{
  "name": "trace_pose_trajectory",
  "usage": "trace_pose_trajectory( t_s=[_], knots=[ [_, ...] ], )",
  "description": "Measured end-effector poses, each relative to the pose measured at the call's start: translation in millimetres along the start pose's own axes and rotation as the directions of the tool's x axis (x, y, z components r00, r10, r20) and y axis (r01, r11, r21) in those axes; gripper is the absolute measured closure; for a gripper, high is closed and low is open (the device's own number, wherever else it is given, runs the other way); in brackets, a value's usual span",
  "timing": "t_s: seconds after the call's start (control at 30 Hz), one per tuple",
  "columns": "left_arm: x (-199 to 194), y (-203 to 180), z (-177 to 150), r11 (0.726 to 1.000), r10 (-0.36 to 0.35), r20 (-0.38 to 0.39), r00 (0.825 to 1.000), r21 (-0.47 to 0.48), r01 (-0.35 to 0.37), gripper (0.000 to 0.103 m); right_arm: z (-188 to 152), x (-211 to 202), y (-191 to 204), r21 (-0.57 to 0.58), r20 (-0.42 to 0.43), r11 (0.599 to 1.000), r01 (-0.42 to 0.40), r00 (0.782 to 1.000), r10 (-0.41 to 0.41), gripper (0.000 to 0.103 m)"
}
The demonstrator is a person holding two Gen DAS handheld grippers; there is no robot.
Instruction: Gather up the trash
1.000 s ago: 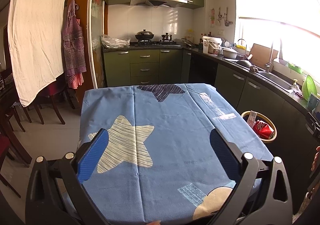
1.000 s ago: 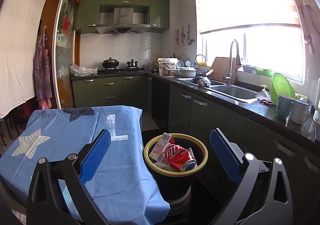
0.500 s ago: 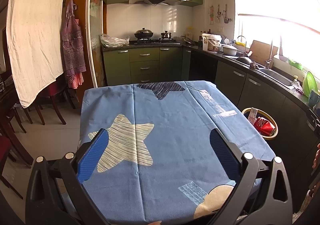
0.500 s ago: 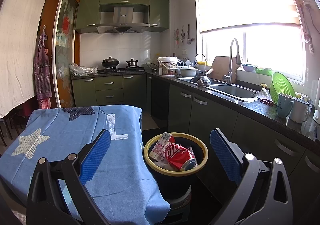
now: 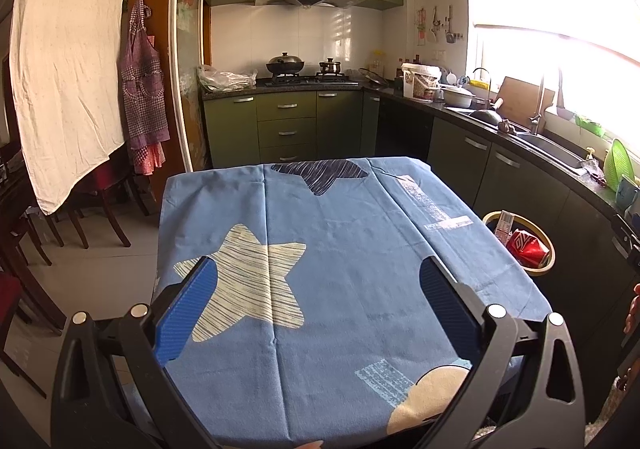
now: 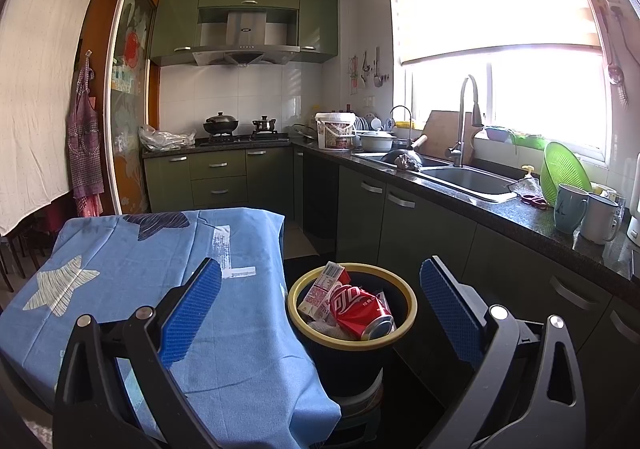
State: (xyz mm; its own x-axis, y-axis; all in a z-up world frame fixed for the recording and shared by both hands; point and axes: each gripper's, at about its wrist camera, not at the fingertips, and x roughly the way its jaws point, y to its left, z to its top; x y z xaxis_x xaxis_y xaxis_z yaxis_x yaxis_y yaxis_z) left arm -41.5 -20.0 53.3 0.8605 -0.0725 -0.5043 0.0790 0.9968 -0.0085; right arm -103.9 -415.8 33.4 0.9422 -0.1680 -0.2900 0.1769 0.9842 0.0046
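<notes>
A dark bin with a yellow rim point(image 6: 408, 295) stands on the floor right of the table. It holds a crushed red can point(image 6: 358, 309), a small carton point(image 6: 322, 285) and other scraps. It also shows in the left wrist view point(image 5: 550, 263) at the right. My right gripper point(image 6: 320, 303) is open and empty, just above and in front of the bin. My left gripper point(image 5: 318, 301) is open and empty above the near part of the table with the blue star cloth point(image 5: 340, 233).
Green kitchen cabinets and a dark counter point(image 6: 500, 209) with a sink point(image 6: 464, 177), mugs point(image 6: 570, 207) and a green strainer point(image 6: 562, 173) run along the right. Dark wooden chairs point(image 5: 24, 233) stand left of the table. A stove with pots point(image 5: 286, 67) is at the back.
The left view has tilted slightly, so the table sits a little lower in frame. The right gripper has hardly moved. Both stay open.
</notes>
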Motion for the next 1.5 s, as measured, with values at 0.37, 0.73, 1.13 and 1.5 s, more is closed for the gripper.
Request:
trace_pose_trajectory(
  t_s=[0.37, 0.73, 1.13, 1.5],
  knots=[
    [1.7, -2.3, -3.9, 1.000, -0.002, -0.003, 1.000, 0.004, 0.002, 0.007, -0.7, 1.0, 1.3, 0.001, -0.003, 1.000, 0.000, 1.000, 0.000, 0.005],
    [2.6, -2.7, -4.9, 1.000, -0.003, -0.008, 1.000, 0.008, 0.004, 0.007, -1.6, 2.1, 4.6, 0.001, -0.007, 1.000, 0.000, 1.000, 0.000, 0.005],
    [2.4, -3.0, -4.9, 1.000, -0.003, -0.009, 1.000, 0.008, 0.003, 0.007, -1.8, 1.9, 6.3, 0.001, -0.008, 1.000, 0.000, 1.000, 0.000, 0.005],
    [2.1, -4.7, -5.6, 1.000, -0.008, -0.009, 1.000, 0.005, 0.008, 0.007, -5.1, 3.1, 8.6, 0.002, -0.011, 1.000, -0.003, 1.000, 0.003, 0.005]
  ],
)
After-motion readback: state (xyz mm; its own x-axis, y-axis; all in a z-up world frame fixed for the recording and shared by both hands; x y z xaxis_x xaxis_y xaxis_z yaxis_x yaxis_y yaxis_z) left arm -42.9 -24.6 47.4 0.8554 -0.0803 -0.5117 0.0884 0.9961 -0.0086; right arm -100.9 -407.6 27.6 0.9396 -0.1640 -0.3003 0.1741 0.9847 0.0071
